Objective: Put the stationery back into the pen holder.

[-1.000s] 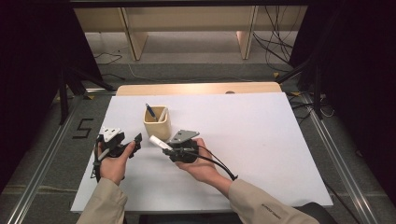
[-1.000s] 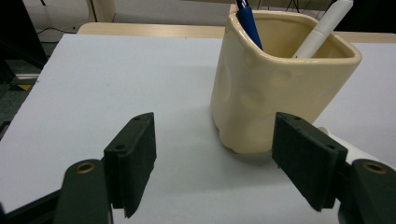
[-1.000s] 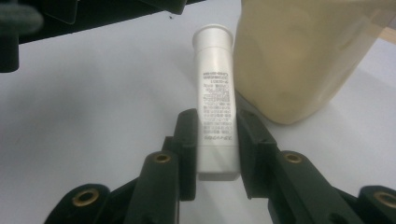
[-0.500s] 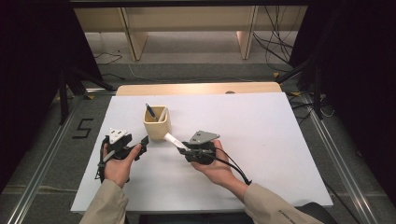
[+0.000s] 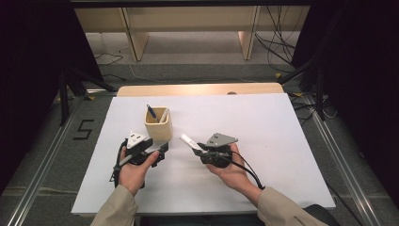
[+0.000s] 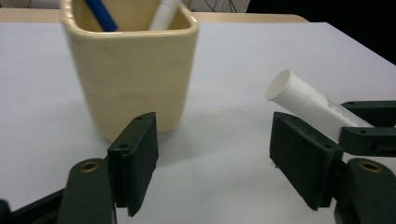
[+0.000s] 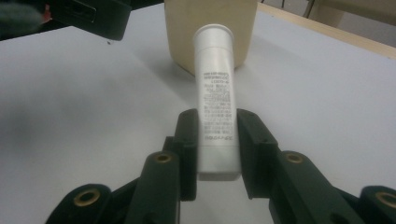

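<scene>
A cream square cup [image 5: 158,126] stands on the white table top, holding a blue pen [image 5: 151,113] and a white pen [image 5: 163,115]. My right gripper [image 5: 202,151] is shut on a white tube [image 5: 190,142], which points left toward the cup. In the right gripper view the pads [image 7: 187,140] press on both sides of the printed tube [image 7: 215,93], with the cup [image 7: 210,28] behind it. My left gripper [image 5: 162,149] is open just in front of the cup. In its view the jaws [image 6: 212,163] stand wide with nothing between them, the cup [image 6: 130,70] ahead left and the tube [image 6: 303,100] at right.
The white sheet [image 5: 282,141] covers the table, with a wooden strip [image 5: 197,89] along the far edge. Pale shelf legs [image 5: 136,37] stand on the floor beyond. The left gripper's body [image 7: 88,14] sits close to the tube's tip.
Both hands have shifted to the right across the table. The right gripper still holds the white tube, now farther from the cup. The left gripper has come in front of the cup.
</scene>
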